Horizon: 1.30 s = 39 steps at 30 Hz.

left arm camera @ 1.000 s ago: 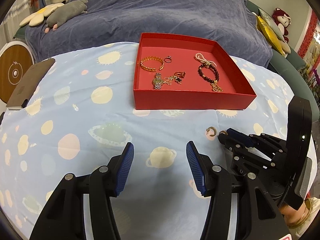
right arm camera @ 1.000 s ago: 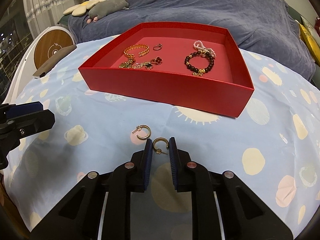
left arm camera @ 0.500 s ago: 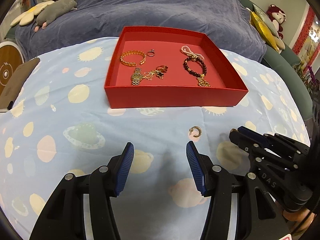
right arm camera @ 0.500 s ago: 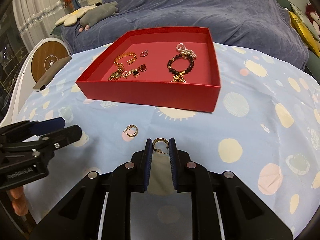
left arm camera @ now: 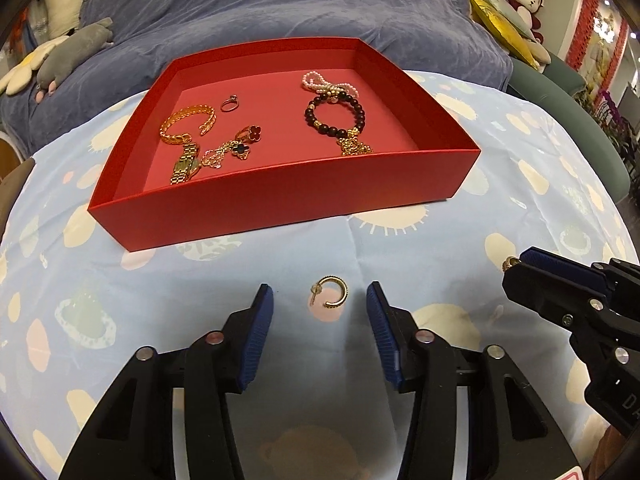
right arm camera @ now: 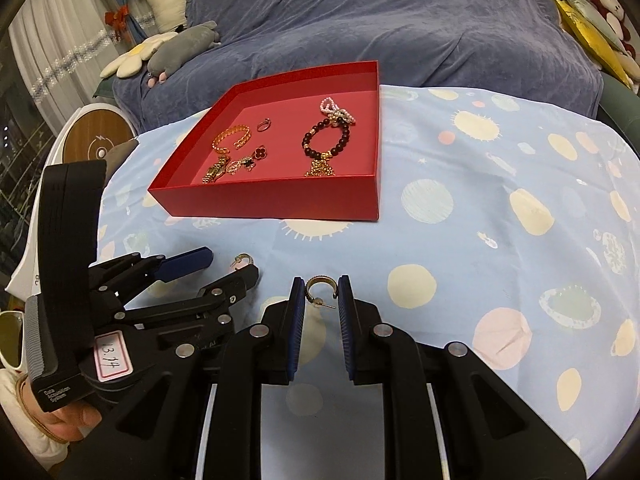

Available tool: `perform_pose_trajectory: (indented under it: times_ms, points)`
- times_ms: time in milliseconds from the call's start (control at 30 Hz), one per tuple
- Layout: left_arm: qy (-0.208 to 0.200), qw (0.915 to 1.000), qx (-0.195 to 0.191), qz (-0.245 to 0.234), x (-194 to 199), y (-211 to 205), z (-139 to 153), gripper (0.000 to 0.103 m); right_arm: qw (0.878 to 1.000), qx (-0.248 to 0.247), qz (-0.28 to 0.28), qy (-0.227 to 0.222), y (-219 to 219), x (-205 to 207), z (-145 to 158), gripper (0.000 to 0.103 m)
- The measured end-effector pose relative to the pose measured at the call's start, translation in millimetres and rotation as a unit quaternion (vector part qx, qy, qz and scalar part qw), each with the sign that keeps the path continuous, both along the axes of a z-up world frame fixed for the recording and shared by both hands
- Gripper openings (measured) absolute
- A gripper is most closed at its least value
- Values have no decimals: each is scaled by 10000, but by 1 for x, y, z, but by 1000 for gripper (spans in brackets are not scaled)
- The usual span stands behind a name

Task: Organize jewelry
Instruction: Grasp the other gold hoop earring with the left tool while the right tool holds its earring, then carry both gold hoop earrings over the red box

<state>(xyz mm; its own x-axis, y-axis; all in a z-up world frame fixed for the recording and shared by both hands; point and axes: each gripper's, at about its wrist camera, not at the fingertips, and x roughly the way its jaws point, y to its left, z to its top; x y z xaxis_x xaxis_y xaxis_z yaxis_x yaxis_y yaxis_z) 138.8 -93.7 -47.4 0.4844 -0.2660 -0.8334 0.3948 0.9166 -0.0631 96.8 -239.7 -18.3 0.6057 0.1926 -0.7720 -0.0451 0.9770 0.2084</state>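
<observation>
A gold hoop earring (left arm camera: 330, 294) lies on the planet-print cloth, between the blue pads of my left gripper (left arm camera: 320, 305). That gripper's jaws are closing, and neither pad touches the hoop. In the right wrist view the left gripper (right arm camera: 228, 266) straddles this same earring (right arm camera: 244, 259). My right gripper (right arm camera: 321, 288) is shut on a second gold hoop earring (right arm camera: 316, 280), held above the cloth. It shows at the right edge of the left wrist view, right gripper (left arm camera: 516, 264). The red tray (left arm camera: 280, 196) beyond holds a gold bangle (left arm camera: 186, 124), a dark bead bracelet (left arm camera: 334, 114), pearls, a watch and a ring.
The red tray (right arm camera: 272, 196) sits mid-table, front wall facing both grippers. A blue-covered sofa (right arm camera: 400, 20) with plush toys (right arm camera: 176, 46) runs behind the table. A round white and wood device (right arm camera: 98, 140) stands off the table's left edge. A hand (right arm camera: 68, 420) holds the left gripper.
My left gripper swung right and sank until the loose earring lay between its pads, and its jaws narrowed. The right gripper rose off the cloth with its earring.
</observation>
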Motion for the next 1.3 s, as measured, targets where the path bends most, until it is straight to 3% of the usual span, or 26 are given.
perform_pose_trajectory:
  times_ms: [200,433,900,1133,1300]
  points:
    - [-171,9996,169,-144,-1,-12,-2,16,10000,44,-57,0,-8,0,0,16]
    - [-165,9997,56,-163,-5,-12,4,16,9999,89,-55,-56,-11,-3,4,16]
    - [-345,9963,-699,361,-4,43,70,16,9988,244,83,-418,10,3,40,16]
    - [-430,9935,-846,630,31,59,106,16,9977,221,264,-576,25,40,74,16]
    - [-723,9924,-673,727,69,57,130,16,9962,132,193,-836,23,77,104,16]
